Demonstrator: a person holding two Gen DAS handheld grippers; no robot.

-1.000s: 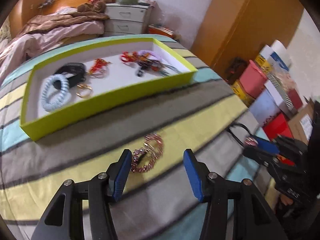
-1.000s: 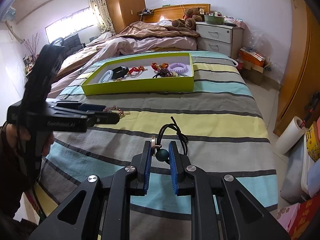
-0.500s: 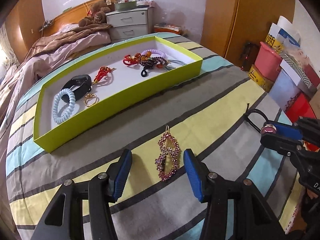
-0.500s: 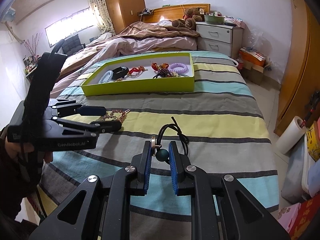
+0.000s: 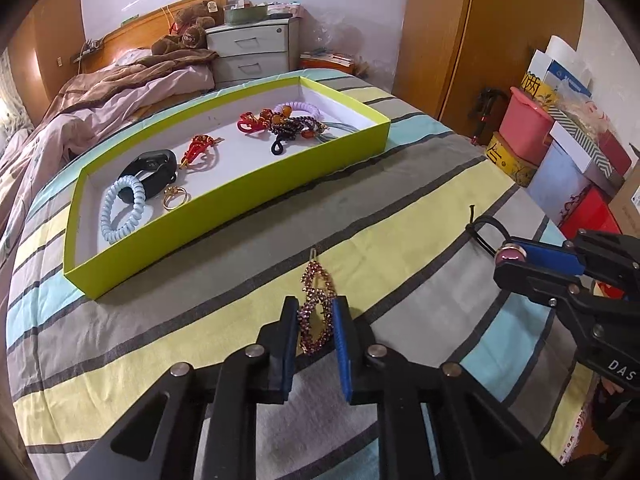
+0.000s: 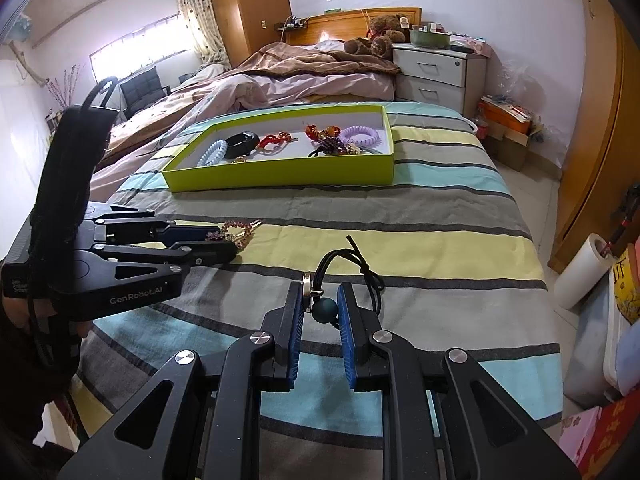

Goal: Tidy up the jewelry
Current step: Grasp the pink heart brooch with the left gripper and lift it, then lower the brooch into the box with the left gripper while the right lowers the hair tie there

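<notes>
A: Where does the left gripper (image 5: 315, 316) stand?

B: Low over the striped bedspread (image 5: 400, 248); its blue fingers (image 5: 342, 344) are closing around the beaded hair clip (image 5: 316, 312), which lies on a yellow stripe between them; the pads look to be against the clip's sides, so it is grasped.

A: And the right gripper (image 6: 320, 312)?

B: Clenched on a black cord necklace (image 6: 352, 264); its dark teal bead (image 6: 324, 310) and a metal ring sit between the pads; the cord loops out ahead onto the bedspread.

A: The tray?

B: The lime-green tray (image 5: 224, 208) rests further up the bed, well apart from both grippers; inside lie a pale blue coil hair tie (image 5: 122, 208), a black band (image 5: 150, 168), a gold ring (image 5: 174, 200), a red ornament (image 5: 198, 150), and a tangle of beaded pieces with a lilac coil tie (image 5: 302, 110) at the far end.

A: Anyone in view?

B: A hand (image 6: 60, 320) behind the left gripper, at the right camera's left edge.
</notes>
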